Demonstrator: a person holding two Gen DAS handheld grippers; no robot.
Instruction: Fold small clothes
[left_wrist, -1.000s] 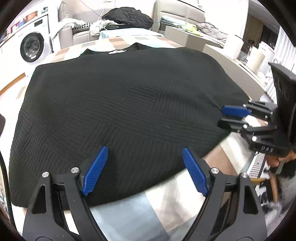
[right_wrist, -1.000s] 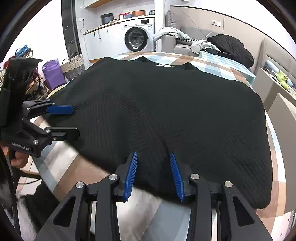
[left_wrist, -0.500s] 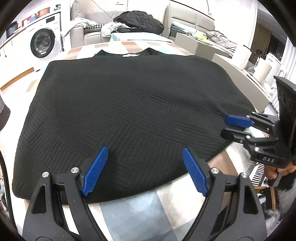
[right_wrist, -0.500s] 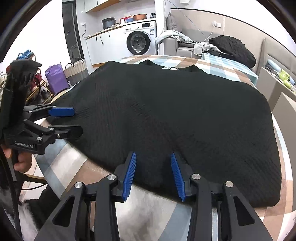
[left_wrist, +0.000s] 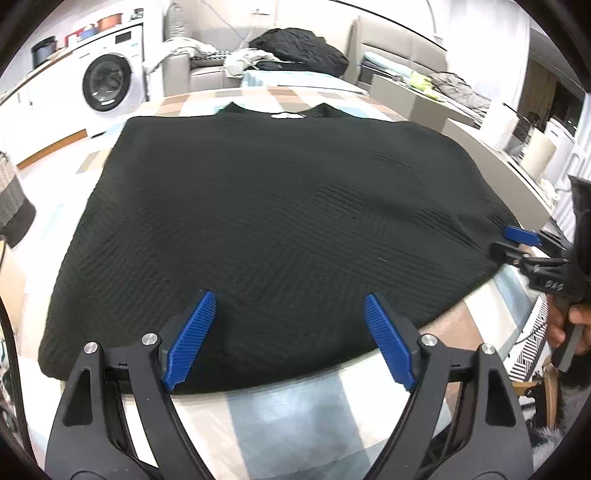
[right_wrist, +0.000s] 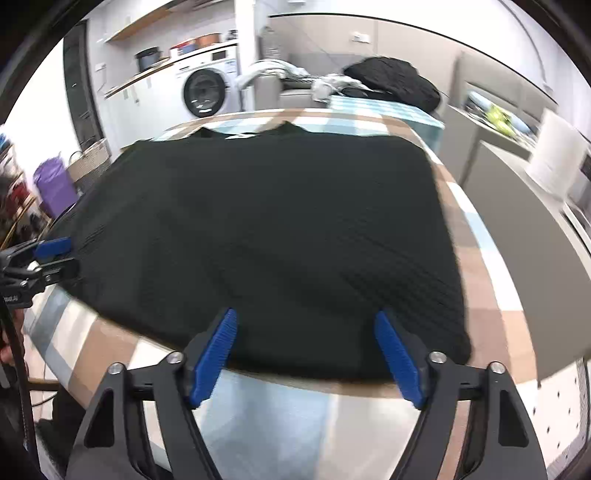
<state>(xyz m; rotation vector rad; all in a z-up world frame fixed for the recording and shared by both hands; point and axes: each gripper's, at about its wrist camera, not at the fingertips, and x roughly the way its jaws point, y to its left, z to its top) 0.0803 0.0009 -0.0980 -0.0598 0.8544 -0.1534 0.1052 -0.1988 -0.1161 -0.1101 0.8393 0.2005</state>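
Garment: a black ribbed knit sweater (left_wrist: 280, 221) lay spread flat, neck away from the cameras, its hem along the near edge of the table.
Surface: a checked tablecloth (left_wrist: 280, 413) in tan, pale blue and white covered the table.
Left gripper (left_wrist: 288, 339): its blue pads stood spread wide above the hem, with nothing pinched between them.
Right gripper (right_wrist: 306, 354): its jaws had just been opening and stood spread wide; the hem lay under the gap, and the pads did not press on it.
Hand: fingers (left_wrist: 569, 328) on the right gripper's handle showed at the far right of the left wrist view.
Fold state: judged not begun, since the sweater lay in a single flat layer and no edge was turned over.
Risk, grip: the thick knit could be caught in one layer only, so that front and back would slide apart when lifted.
Risk, slack: if one side rose ahead of the other, the hem would likely skew and the fold would land crooked.
Risk, edge: the hem lay close to the table's near edge, so a backward tug might drag the sweater off the cloth.
Risk, cloth: pads closing too low could pinch the tablecloth along with the knit.
Background: a washing machine (left_wrist: 107, 81) and a heap of dark clothes (left_wrist: 299, 48) stood well apart from the work.
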